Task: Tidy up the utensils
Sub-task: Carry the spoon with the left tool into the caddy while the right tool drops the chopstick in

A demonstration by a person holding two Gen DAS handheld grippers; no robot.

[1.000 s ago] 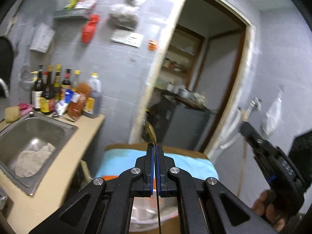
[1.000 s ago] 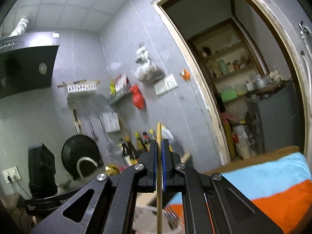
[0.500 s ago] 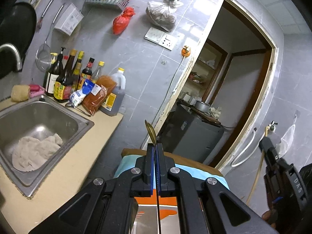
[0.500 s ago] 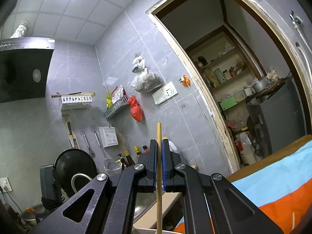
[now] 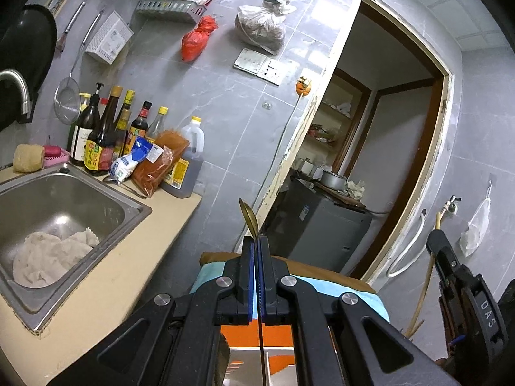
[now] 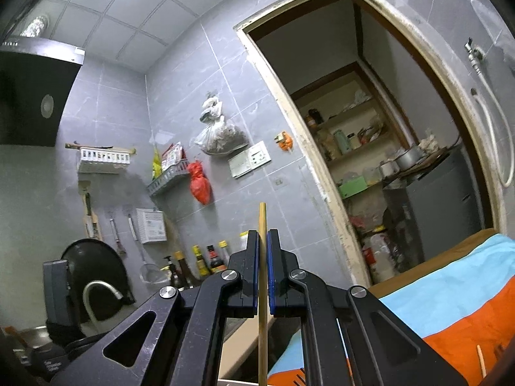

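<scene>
Spoon thin, brassy, oval-bowled

A home kitchen: grey tiled walls, a steel sink set in a beige counter, sauce and oil bottles along the wall, a black wok, strainer and range hood, and a doorway onto pantry shelves.
</scene>
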